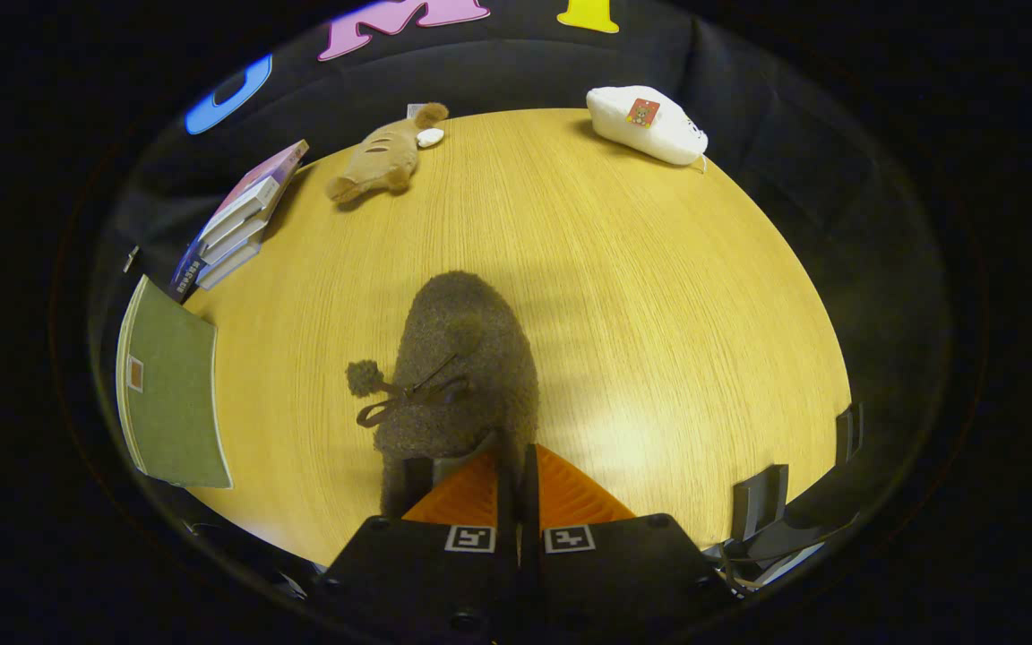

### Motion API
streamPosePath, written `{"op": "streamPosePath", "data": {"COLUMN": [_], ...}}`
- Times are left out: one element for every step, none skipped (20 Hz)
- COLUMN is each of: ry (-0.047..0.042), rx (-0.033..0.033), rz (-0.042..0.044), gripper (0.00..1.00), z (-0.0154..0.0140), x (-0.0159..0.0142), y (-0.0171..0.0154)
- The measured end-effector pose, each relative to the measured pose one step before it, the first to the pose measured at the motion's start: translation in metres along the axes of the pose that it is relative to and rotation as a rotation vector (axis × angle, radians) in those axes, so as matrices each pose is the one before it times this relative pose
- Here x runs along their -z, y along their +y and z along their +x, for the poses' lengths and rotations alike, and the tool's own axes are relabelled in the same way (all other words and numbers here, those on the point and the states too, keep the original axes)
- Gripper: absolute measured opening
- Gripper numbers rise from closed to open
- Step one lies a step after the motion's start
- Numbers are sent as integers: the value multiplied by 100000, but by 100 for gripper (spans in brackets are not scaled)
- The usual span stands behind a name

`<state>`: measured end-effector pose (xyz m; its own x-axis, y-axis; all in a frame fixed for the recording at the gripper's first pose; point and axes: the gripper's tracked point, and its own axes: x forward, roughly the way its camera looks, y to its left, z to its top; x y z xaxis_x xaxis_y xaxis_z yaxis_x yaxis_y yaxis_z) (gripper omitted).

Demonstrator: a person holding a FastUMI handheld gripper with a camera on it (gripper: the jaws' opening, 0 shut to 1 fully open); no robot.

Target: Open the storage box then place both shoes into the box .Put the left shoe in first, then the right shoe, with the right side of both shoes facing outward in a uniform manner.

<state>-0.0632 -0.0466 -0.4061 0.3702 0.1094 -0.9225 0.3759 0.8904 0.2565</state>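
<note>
A brown fuzzy shoe (467, 358) with a tied lace and a pom-pom (363, 377) is over the wooden table (659, 296), its toe pointing away from me. My gripper (516, 470) is shut on the shoe's near rim. A thin strip of the fuzzy material is pinched between the two fingers. The shoe casts a soft shadow on the table to its right. I cannot tell whether its sole touches the table.
A tan plush toy (386, 159) and a white pouch (646, 124) lie at the table's far edge. Stacked books (238, 219) and a green notebook (171, 390) sit to the shoe's left. Dark upright pieces (760, 502) stand at the near right edge.
</note>
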Motion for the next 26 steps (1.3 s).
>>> {"op": "streamPosePath", "data": {"ry": [-423, -661, -900, -1494, -1879, -1787, -1604, -1094, -1022, -562, -362, -542, -228, -76, 465, 529, 1061, 783, 886, 1417, 1102, 980, 1093, 1036, 1129, 623], "rx": [-1078, -1772, -1905, -1672, -1679, -1951, -2700, -2894, -2950, -2910, -2890, -2926, -2901, -2644, -2384, -2223, -2457, -2486, -2272, -1772, -1506, -1084, -1030, -807, -524, -104], "rz": [770, 911, 877, 934, 642, 274, 340, 383, 309, 198, 436, 319, 33, -32, -234, 136, -367, -1037, -1141, -844, -216, -163, 9, 254, -69, -369], "gripper": [5, 5, 5, 5, 5, 5, 5, 5, 5, 5, 5, 5, 5, 5, 5, 5, 5, 5, 5, 5, 5, 5, 5, 5, 5, 5], "z": [-650, -632, -761, -922, -972, -964, -990, -938, -771, -733, -670, -512, -369, -192, -171, -47, -67, 173, 116, 335, 437, 661, 633, 660, 762, 834], "x": [-235, -329, -397, -519, -610, -649, -680, -655, -639, -542, -497, -491, -411, -335, -151, -78, 55, 20, 187, 234, 304, 191, 395, 343, 465, 344], "y": [256, 612, 663, 725, 835, 1108, 1449, 1594, 1642, 1713, 1770, 1945, 1839, 1957, 1867, 1966, 1970, 2015, 1918, 1829, 1881, 1493, 1564, 1527, 1368, 1132]}}
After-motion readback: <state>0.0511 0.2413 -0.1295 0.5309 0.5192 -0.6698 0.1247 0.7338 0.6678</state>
